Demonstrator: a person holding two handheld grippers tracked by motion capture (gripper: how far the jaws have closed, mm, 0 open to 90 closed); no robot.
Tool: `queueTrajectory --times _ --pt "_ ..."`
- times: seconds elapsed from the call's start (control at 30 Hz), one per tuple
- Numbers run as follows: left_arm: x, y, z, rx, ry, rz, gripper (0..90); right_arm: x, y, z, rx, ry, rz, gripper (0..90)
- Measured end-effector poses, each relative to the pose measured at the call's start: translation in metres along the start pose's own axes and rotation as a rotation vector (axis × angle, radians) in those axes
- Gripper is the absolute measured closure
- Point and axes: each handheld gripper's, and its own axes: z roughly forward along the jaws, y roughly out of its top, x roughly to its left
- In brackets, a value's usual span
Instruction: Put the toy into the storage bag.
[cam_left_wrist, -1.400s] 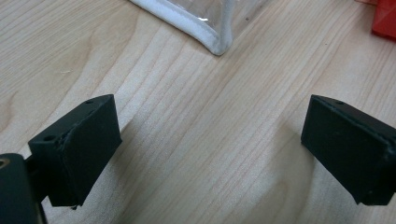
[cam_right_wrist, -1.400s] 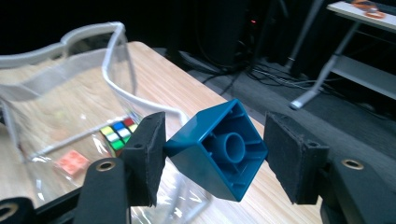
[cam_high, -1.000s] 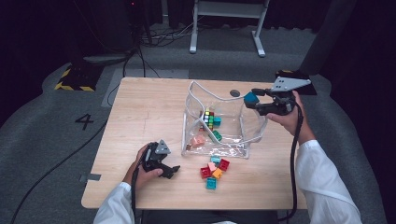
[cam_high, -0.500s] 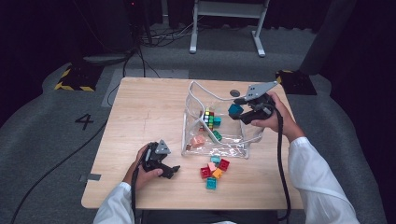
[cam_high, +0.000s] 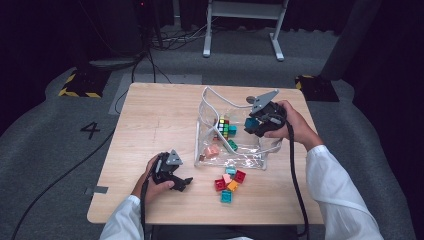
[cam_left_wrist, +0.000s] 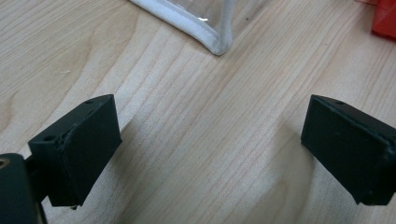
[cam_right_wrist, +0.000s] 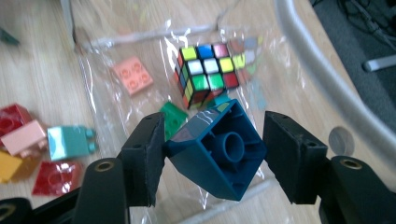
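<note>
My right gripper (cam_high: 253, 123) hangs over the open top of a clear plastic bag (cam_high: 242, 156) and is shut on a dark teal brick (cam_right_wrist: 217, 149), held tilted with its hollow underside facing the camera. Inside the bag (cam_right_wrist: 105, 105) lie a Rubik's cube (cam_right_wrist: 205, 72), a pink brick (cam_right_wrist: 133, 74) and a green brick (cam_right_wrist: 173, 116). My left gripper (cam_high: 185, 183) rests on the table near the bag's front left corner (cam_left_wrist: 212, 39). Its jaws stand wide open (cam_left_wrist: 210, 140) over bare wood.
Several loose bricks (cam_high: 230, 181) in red, pink, orange and teal lie on the table just in front of the bag. A small grey disc (cam_high: 248, 100) sits behind the bag. The left half of the wooden table (cam_high: 150, 120) is bare.
My right gripper has moved left and slightly down with the teal brick, from beside the bag's right edge to over its opening. The left gripper has stayed put.
</note>
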Motion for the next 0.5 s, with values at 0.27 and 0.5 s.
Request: queueTrajectory --times 0.27,0.5 --pt "0.000 0.000 0.000 0.000 0.000 0.000 4.7 -0.006 -0.015 0.004 0.137 0.008 0.007 40.7" --pt "0.000 0.000 0.000 0.000 0.000 0.001 4.7 -0.009 -0.024 0.000 0.243 -0.004 0.017 40.7"
